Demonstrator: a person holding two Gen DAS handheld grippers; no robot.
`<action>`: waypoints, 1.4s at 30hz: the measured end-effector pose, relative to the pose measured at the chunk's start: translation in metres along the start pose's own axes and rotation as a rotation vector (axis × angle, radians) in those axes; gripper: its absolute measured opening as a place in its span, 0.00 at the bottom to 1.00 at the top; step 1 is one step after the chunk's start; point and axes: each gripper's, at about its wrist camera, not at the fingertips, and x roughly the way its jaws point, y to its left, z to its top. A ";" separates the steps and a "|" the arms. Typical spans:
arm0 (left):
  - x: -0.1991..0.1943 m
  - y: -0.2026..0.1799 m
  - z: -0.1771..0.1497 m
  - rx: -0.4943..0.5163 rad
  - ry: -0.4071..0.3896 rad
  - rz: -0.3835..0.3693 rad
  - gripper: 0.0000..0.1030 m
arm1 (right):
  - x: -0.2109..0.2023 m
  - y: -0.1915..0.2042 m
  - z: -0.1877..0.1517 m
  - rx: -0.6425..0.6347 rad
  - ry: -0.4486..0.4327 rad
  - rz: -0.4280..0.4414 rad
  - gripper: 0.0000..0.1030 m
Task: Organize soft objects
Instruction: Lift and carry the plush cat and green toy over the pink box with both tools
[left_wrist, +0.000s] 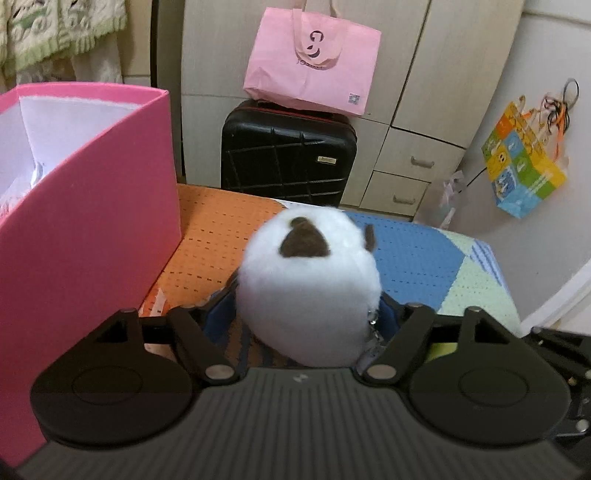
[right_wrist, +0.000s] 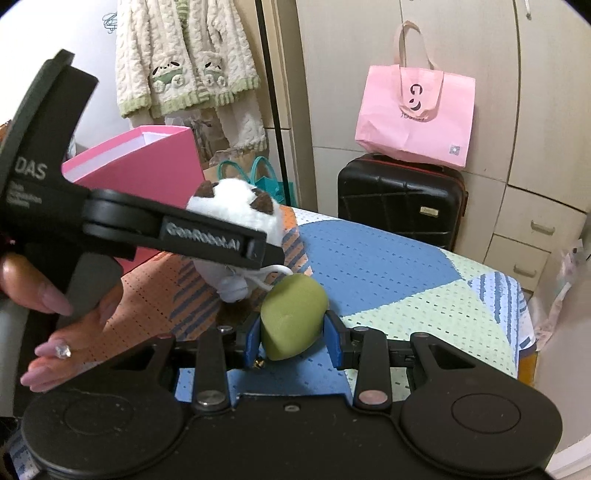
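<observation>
A round white plush toy (left_wrist: 306, 288) with brown ears sits between the blue pads of my left gripper (left_wrist: 304, 317), which is shut on it. In the right wrist view the same plush (right_wrist: 236, 206) hangs in the left gripper (right_wrist: 255, 247) just right of the open pink box (right_wrist: 147, 166), with a white cord dangling under it. My right gripper (right_wrist: 293, 334) is shut on a soft green mango-shaped object (right_wrist: 291, 314), held over the patchwork mat (right_wrist: 388, 266). The pink box (left_wrist: 92, 221) stands close on the left of the plush.
A person's hand (right_wrist: 74, 332) grips the left gripper's handle. Behind the mat-covered surface (left_wrist: 424, 258) stand a black suitcase (left_wrist: 288, 155) with a pink bag (left_wrist: 314, 62) on it, and cupboard drawers (left_wrist: 417, 162). A colourful bag (left_wrist: 521, 162) hangs at the right.
</observation>
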 end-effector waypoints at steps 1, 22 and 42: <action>0.000 -0.001 0.000 0.010 0.006 0.002 0.61 | -0.001 0.001 -0.001 0.000 -0.005 -0.004 0.40; -0.075 0.016 -0.039 0.080 0.033 -0.114 0.59 | -0.049 0.023 -0.028 0.130 0.004 -0.081 0.40; -0.165 0.042 -0.099 0.206 0.088 -0.244 0.59 | -0.099 0.102 -0.061 0.137 0.063 -0.083 0.40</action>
